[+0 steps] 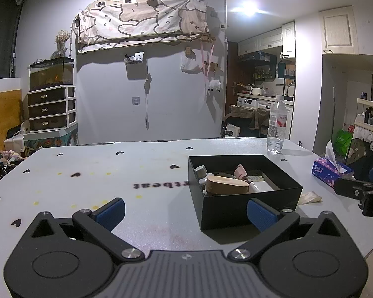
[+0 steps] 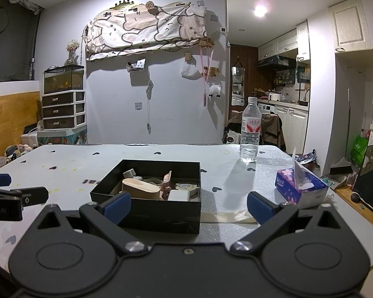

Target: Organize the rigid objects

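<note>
A: The table (image 2: 62, 164) is pale, with small black hearts. The black box (image 2: 161, 213) stands on it, near the front edge.

B: The box is open and square. Inside lie a tan oval case (image 2: 140, 188), a white block (image 2: 178, 195) and a pink piece (image 2: 166, 181).

A: And the grippers?

B: The left gripper (image 1: 185, 213) and the right gripper (image 2: 189, 207) both have jaws apart, holding nothing.

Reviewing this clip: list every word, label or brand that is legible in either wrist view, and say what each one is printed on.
"Natural": side of the tissue box.
"rtbeat", upside down and partly hidden by the black box: tablecloth.
"obot.AI", cut off at the edge: body of the left gripper in the right wrist view.
Red label on the water bottle: too blurred to read.
Round label inside the black box: too small to read.
</note>
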A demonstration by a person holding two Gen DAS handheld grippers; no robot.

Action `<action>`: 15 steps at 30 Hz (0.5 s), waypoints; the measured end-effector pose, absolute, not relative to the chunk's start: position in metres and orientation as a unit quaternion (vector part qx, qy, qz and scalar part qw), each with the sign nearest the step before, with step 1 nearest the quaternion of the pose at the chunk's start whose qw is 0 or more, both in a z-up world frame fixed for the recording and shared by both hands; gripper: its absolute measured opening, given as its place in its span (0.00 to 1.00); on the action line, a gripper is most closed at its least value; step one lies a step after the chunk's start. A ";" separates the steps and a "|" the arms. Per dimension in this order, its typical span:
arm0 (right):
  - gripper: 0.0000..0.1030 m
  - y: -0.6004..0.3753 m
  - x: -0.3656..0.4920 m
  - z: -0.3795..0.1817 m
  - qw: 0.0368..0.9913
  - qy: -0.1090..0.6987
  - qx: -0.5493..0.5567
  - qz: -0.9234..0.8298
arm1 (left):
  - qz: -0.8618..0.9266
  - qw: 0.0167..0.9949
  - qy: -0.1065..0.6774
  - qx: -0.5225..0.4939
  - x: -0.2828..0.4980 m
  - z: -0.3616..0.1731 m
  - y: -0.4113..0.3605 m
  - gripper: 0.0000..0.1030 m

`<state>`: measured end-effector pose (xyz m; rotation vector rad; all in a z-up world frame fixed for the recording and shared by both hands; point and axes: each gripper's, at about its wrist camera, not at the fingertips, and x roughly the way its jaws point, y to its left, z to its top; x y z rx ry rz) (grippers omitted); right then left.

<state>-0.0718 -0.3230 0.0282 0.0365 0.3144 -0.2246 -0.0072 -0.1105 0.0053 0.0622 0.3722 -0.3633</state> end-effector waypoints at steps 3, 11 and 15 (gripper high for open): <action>0.98 -0.323 -0.072 0.028 0.981 0.156 0.018 -0.111 | -0.180 0.966 0.184 0.031 -0.008 0.006 -0.110 1.00; 0.98 -0.321 -0.072 0.029 0.981 0.155 0.017 -0.112 | -0.180 0.966 0.183 0.032 -0.008 0.006 -0.111 1.00; 0.98 -0.320 -0.072 0.029 0.982 0.155 0.017 -0.111 | -0.181 0.966 0.183 0.031 -0.008 0.006 -0.111 1.00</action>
